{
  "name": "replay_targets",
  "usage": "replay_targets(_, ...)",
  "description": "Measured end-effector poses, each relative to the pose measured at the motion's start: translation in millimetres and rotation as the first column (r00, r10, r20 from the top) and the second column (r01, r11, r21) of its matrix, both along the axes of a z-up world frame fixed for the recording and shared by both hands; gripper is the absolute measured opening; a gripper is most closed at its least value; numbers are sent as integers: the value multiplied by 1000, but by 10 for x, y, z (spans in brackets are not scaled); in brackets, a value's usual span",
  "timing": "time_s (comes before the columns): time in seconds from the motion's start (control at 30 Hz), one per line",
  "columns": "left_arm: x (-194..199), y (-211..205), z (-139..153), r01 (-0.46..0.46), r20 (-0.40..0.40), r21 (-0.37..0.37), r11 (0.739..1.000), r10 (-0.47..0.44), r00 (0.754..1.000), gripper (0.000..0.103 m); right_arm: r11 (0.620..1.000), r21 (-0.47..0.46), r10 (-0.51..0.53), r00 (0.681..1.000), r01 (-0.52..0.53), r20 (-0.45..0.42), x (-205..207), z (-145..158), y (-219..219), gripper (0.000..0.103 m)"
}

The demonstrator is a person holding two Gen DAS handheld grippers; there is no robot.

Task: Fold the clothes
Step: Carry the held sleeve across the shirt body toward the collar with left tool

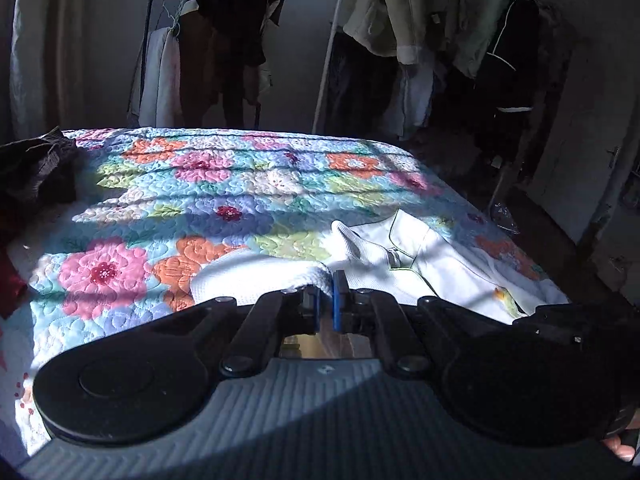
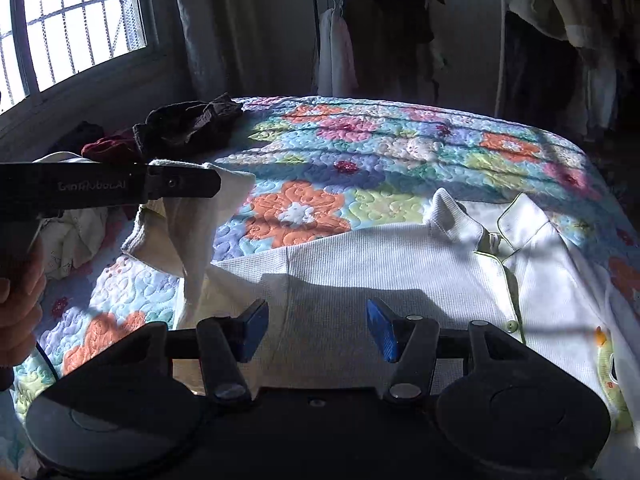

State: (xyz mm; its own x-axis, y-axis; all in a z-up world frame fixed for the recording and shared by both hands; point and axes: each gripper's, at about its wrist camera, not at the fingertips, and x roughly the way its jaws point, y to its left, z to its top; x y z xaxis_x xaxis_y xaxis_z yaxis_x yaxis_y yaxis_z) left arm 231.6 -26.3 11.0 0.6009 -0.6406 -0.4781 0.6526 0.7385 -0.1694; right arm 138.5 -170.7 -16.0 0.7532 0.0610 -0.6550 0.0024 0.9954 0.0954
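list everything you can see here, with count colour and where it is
shirt: 1, white waffle-knit with green piping and green button, spread on the near right of the bed; its sleeve lifted at left
quilt: 1, floral in blue, pink, orange and green, covering the bed
loose clothes pile: several, dark brown, maroon and pale, far left of the bed
clothes racks: 2, dark and white poles, hung with dark and pale garments, behind the bed
window: 1, barred, bright, upper left
left hand-held gripper: 1, black with blue pads, shut on the sleeve
right hand-held gripper: 1, black with blue pads, open over the shirt
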Motion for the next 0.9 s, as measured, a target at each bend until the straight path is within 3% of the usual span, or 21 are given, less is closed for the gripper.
replay_targets(0.13, -2, -607, 84, 84, -103, -9, 996, -85, 991, 5, 999, -26, -44, 999, 43, -27, -90, 127, -384, 60)
replay_targets(0.2, -16, -778, 51, 118, -151, -82, 990, -130, 980, 5, 997, -66, -50, 998, 47, -44, -116, 143, -559, 60)
replay_targets(0.23, -48, -879, 34, 134, -139, -85, 987, -145, 980, 5, 996, -80, -54, 997, 49, -53, -117, 141, -655, 60)
replay_targets(0.3, -107, -1108, -14, 166, -98, -43, 985, -169, 981, 5, 995, -96, -46, 997, 40, -69, -95, 134, -829, 60)
replay_targets(0.4, -77, -1398, -169, 202, -144, -16, 979, -202, 969, 8, 997, -81, -1, 994, -8, -107, -17, 89, -1025, 60)
replay_targets(0.43, -53, -1456, -237, 201, -171, -6, 980, -199, 965, 14, 998, -58, 27, 991, -35, -130, 31, 47, -1078, 60)
replay_targets(0.47, 3, -1483, -342, 180, -217, 14, 984, -173, 961, 34, 997, -38, 57, 986, -63, -155, 67, -10, -1111, 60)
replay_targets(0.5, 65, -1505, -456, 155, -266, 39, 987, -139, 954, 47, 997, -23, 75, 982, -80, -172, 101, -72, -1128, 59)
replay_targets(0.53, 103, -1477, -546, 138, -293, 53, 989, -117, 949, 61, 997, -1, 77, 981, -79, -177, 125, -142, -1140, 60)
replay_targets(0.67, 194, -1084, -822, 82, -268, 118, 990, -48, 962, 61, 991, 125, 63, 986, -44, -152, 175, -423, -1188, 60)
replay_targets(0.77, 268, -801, -949, 33, -238, 174, 984, 10, 971, 66, 960, 265, -63, 992, 91, -113, 187, -729, -1311, 61)
replay_targets(0.87, 434, -583, -1078, -16, -280, 135, 991, 54, 958, 67, 928, 297, -185, 970, 226, -158, 252, -786, -1401, 61)
replay_targets(0.9, 461, -529, -1119, -19, -308, 119, 993, 55, 950, 67, 940, 284, -171, 981, 191, -93, 244, -722, -1379, 61)
